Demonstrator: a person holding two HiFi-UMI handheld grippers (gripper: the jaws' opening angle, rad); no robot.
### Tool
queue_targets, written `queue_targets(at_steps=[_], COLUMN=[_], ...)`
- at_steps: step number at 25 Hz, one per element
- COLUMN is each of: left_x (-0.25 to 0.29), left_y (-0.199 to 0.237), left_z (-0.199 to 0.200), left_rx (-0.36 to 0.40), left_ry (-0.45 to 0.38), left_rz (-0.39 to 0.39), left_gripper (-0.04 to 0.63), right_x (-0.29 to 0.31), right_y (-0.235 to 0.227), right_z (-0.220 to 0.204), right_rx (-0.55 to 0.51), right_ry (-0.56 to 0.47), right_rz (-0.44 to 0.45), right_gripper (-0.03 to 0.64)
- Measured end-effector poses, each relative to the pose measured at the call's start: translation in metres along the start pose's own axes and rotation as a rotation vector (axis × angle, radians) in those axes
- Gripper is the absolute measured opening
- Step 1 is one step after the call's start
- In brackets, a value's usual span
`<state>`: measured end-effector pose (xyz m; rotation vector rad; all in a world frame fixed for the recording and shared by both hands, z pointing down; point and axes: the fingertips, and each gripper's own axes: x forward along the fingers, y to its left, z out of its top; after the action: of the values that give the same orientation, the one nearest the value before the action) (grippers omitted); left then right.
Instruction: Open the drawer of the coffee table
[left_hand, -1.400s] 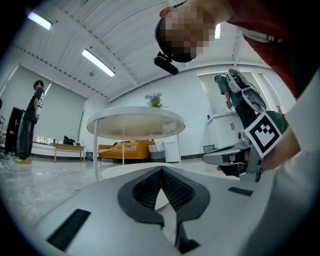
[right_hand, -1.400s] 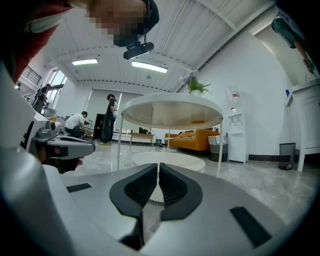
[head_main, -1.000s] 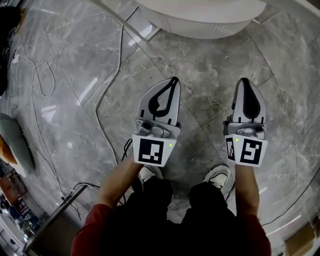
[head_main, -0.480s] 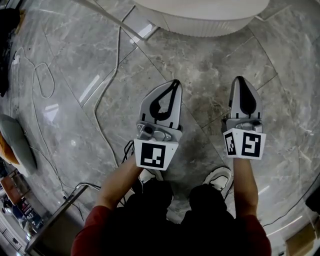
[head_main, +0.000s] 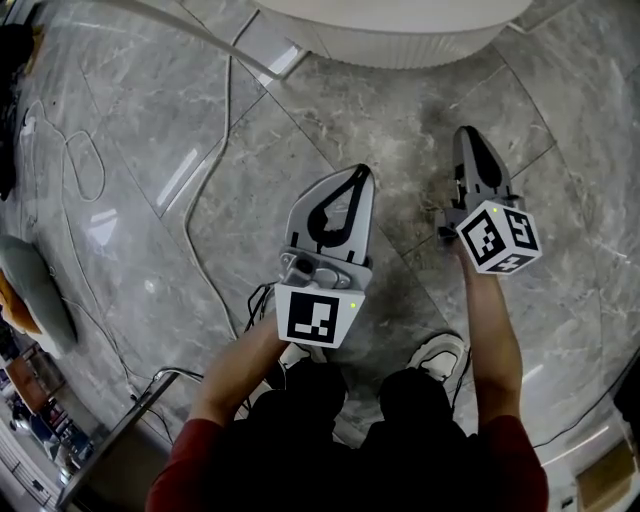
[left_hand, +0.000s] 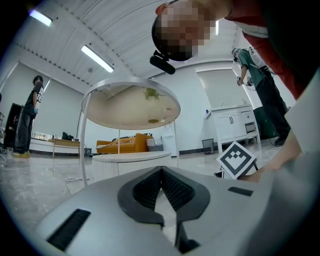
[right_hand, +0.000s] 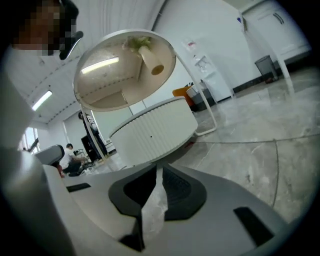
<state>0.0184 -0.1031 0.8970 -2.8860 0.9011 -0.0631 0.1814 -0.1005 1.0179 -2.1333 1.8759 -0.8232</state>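
Note:
The coffee table (head_main: 390, 45) is a low white round drum with a ribbed side, at the top edge of the head view. The right gripper view shows its ribbed wall (right_hand: 155, 132) ahead, with a small dark dot (right_hand: 151, 135) on it, under a round upper top (right_hand: 125, 70). My right gripper (head_main: 468, 135) is shut and empty, rolled to one side, low over the floor short of the table. My left gripper (head_main: 355, 172) is shut and empty too, further back. In the left gripper view the table (left_hand: 130, 159) stands ahead of the left gripper (left_hand: 161, 170).
Grey marble floor tiles (head_main: 400, 130) lie between me and the table. White and black cables (head_main: 195, 215) trail over the floor on the left. My shoes (head_main: 435, 352) are below the grippers. In the left gripper view, people (left_hand: 27, 117) stand far off, with an orange sofa (left_hand: 122, 142) and a white cabinet (left_hand: 232, 125).
My right gripper has sunk, rolled so its marker cube shows two faces, and moved closer to the table. The left gripper has hardly moved.

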Motion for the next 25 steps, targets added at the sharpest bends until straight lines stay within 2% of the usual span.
queue_targets(at_steps=[2,4,5,8,9,13,17,25], left_x=[0.000,0.001,0.001,0.001,0.001,0.002,0.003,0.005], left_y=[-0.002,-0.005,-0.006,-0.007,-0.006,-0.003,0.002,0.005], left_z=[-0.002,-0.006,-0.007,-0.007,-0.007,-0.009,-0.011,-0.011], left_rx=[-0.010,-0.020,-0.021,-0.018,-0.019,-0.024,-0.029,-0.044], left_ry=[0.006,0.018,0.021,0.020,0.021,0.025,0.029,0.030], left_rz=[-0.004,-0.013,-0.017,-0.021,-0.019,-0.011,-0.003,0.004], left_gripper=[0.014,0.014,0.014,0.014,0.014,0.014,0.014,0.014], right_x=[0.011,0.024,0.030,0.047,0.051,0.061,0.076,0.102], right_y=[-0.001,-0.001,0.001,0.012,0.011,-0.004,-0.011,-0.038], right_z=[-0.003,0.001,0.004,0.021,0.023,0.025,0.029,0.030], right_rx=[0.122,0.253,0.301,0.374,0.399,0.505,0.565,0.786], right_ry=[0.010,-0.007,-0.025,-0.094,-0.111,-0.161,-0.187,-0.242], right_rz=[0.054,0.125,0.167,0.333,0.364,0.396,0.419,0.396], right_gripper=[0.045,0.128,0.139,0.186,0.205,0.265,0.277,0.288])
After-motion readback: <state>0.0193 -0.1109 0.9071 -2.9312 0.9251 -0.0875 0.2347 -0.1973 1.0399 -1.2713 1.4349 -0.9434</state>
